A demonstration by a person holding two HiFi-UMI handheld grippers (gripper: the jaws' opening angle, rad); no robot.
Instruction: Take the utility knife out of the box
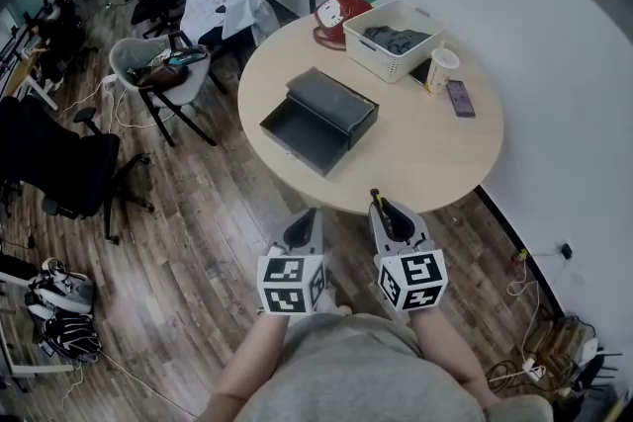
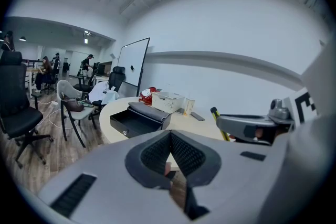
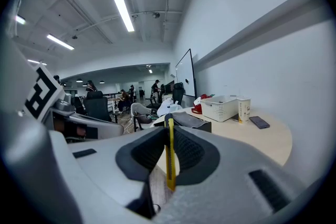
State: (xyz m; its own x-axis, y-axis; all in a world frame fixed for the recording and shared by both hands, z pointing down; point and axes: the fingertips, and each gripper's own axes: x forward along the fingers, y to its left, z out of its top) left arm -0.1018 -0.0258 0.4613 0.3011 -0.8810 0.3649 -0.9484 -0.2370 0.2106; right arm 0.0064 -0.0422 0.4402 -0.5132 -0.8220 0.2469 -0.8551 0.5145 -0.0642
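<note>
A dark grey box (image 1: 318, 119) lies on the round wooden table (image 1: 425, 158) with its drawer pulled open toward the table's left edge; it also shows in the left gripper view (image 2: 139, 118). My right gripper (image 1: 388, 212) hangs just off the table's near edge, shut on a yellow utility knife (image 3: 170, 155) that stands on edge between the pads. The knife's dark tip (image 1: 377, 200) pokes out ahead of the jaws and also shows in the left gripper view (image 2: 219, 122). My left gripper (image 1: 302, 230) hangs beside it over the floor, shut with nothing in it (image 2: 169, 139).
At the table's far side stand a white basket (image 1: 396, 40) with grey cloth, a red apple-shaped thing (image 1: 341, 15), a paper cup (image 1: 440, 69) and a phone (image 1: 461, 98). A grey chair (image 1: 158, 74) and a black office chair (image 1: 59, 168) stand left of the table.
</note>
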